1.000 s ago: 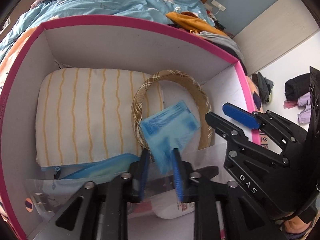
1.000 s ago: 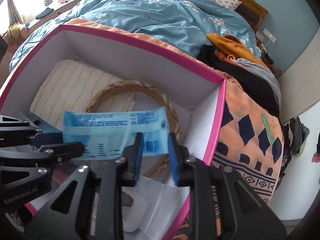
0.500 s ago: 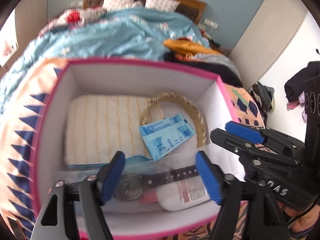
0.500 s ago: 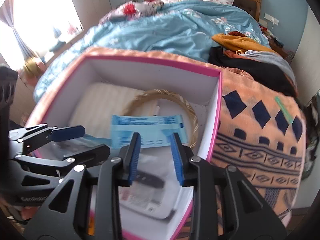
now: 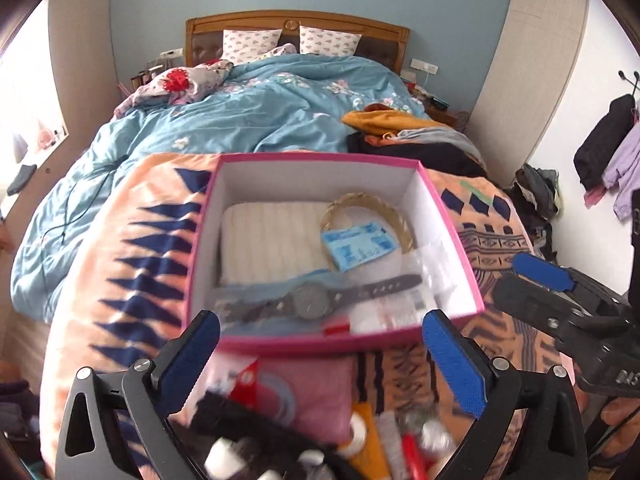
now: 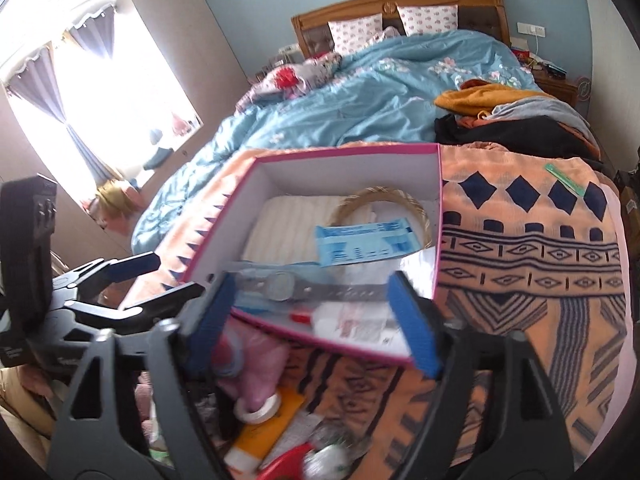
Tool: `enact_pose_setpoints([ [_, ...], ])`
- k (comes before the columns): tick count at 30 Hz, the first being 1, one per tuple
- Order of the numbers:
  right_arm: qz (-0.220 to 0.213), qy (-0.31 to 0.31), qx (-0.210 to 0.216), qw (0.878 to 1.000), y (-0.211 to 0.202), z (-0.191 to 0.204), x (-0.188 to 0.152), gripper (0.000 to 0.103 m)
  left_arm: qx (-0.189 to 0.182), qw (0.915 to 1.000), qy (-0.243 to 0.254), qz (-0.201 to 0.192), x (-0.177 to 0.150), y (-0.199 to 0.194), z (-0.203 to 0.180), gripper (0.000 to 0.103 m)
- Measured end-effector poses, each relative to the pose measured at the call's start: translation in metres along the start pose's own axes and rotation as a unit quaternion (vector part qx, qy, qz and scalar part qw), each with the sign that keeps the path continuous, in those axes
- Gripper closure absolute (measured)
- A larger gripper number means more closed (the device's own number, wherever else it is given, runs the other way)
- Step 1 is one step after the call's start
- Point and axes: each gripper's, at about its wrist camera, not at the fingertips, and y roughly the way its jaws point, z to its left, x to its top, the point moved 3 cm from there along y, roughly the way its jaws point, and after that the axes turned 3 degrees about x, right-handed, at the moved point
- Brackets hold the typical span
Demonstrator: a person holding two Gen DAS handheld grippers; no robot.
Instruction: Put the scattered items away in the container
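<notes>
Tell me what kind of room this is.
A bedroom, most likely. There is a bed with a blue duvet, a wooden headboard with two pillows, and clothes piled on the far side. The pink box being filled sits on a patterned blanket at its foot.

— What carries it all?
— A bed [image 5: 240, 128], with a patterned blanket [image 5: 132, 248] across its foot.
— And on that?
— A pink box [image 5: 452, 216], clutter [image 5: 360, 432] just before it, blue duvet [image 6: 360, 100] and clothes [image 6: 520, 120] behind.
</notes>
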Motion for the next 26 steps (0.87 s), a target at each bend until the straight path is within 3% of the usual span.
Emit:
enact_pose_setpoints([
  [2,-0.010,-0.004,-0.001,1.000,-0.012,0.013,-0.011,0.012,0.006,1.0000,-0.003,0.005,-0.013,-0.009,0.005,0.000],
  [4,-0.011,-0.008,-0.001,1.000,-0.020,0.025,-0.025,0.000,0.018,0.9998,-0.003,0.010,-0.028,-0.017,0.010,0.000],
  [9,0.003,-0.012,-0.001,1.000,-0.027,0.051,-0.061,0.000,0.041,0.9988,-0.007,0.025,-0.064,-0.032,0.021,0.000],
  [13,0.016,-0.023,-0.026,0.999,-0.026,0.064,-0.082,0.000,0.053,0.9976,-0.015,0.043,-0.087,-0.034,0.026,0.000],
  [26,0.027,-0.018,-0.040,0.999,-0.027,0.069,-0.109,0.000,0.103,0.9939,0.010,0.037,-0.113,-0.046,0.015,0.000],
])
